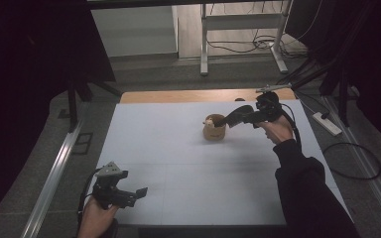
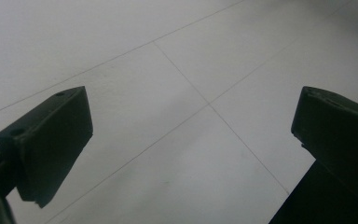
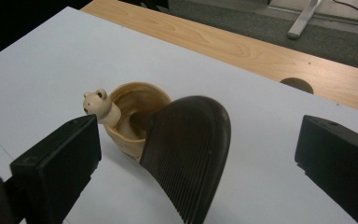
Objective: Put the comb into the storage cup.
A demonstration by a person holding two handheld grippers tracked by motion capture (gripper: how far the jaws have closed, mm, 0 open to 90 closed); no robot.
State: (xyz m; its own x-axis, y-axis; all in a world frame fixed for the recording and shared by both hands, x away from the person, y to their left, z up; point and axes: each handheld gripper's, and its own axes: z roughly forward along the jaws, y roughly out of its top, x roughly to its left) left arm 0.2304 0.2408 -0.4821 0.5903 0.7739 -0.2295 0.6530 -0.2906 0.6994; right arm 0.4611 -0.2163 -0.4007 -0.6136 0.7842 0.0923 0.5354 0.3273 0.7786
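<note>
Dark comb leaning in the bear-figure cup at far centre of the white table, long axis slanting toward the right gripper, between its parted, non-touching jaws. Left gripper, jaws apart and empty, lies well away at near left.

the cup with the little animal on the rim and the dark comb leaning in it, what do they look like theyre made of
The cup looks like glazed ceramic: a tan, smooth body with a soft sheen and a paler moulded animal head on its rim. It could also be resin. The comb looks like dark brown moulded plastic or horn: a smooth, matte, curved back with fine, even teeth along one edge.
</note>
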